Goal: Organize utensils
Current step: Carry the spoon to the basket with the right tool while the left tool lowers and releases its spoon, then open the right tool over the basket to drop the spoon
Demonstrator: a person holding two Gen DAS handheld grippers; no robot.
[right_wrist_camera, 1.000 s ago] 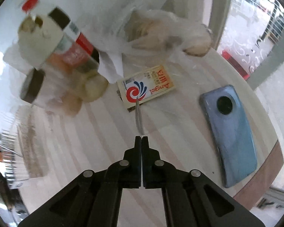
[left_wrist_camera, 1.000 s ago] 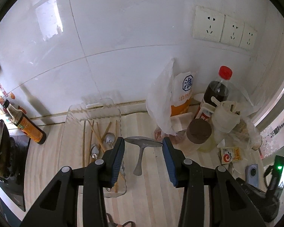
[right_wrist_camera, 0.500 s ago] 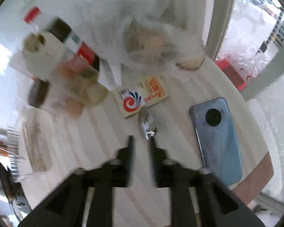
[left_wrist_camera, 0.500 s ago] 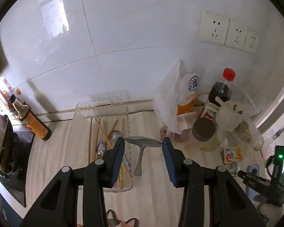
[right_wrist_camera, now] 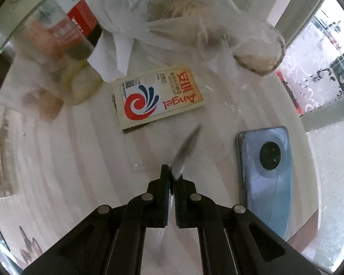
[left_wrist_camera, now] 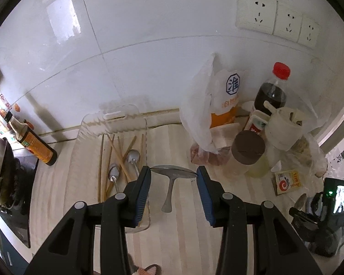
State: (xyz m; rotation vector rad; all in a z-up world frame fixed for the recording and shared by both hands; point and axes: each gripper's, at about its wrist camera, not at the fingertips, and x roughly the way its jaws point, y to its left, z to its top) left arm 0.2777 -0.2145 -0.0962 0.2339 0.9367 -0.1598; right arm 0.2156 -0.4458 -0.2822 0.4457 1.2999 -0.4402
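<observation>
Left wrist view: tray [left_wrist_camera: 135, 116] near the counter's back edge already holds chopsticks [left_wrist_camera: 117, 153] and two spoons [left_wrist_camera: 133, 157]; the spatula [left_wrist_camera: 170, 178] waits beside it under the released left claw [left_wrist_camera: 173, 191]. Right claw [right_wrist_camera: 169, 176] grips another spoon [right_wrist_camera: 183, 153], not yet delivered.

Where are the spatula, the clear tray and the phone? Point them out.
spatula [left_wrist_camera: 173, 172]: left wrist view, on its blade.
clear tray [left_wrist_camera: 116, 115]: left wrist view, on its far rim by the handle.
phone [right_wrist_camera: 266, 178]: right wrist view, on its back.
</observation>
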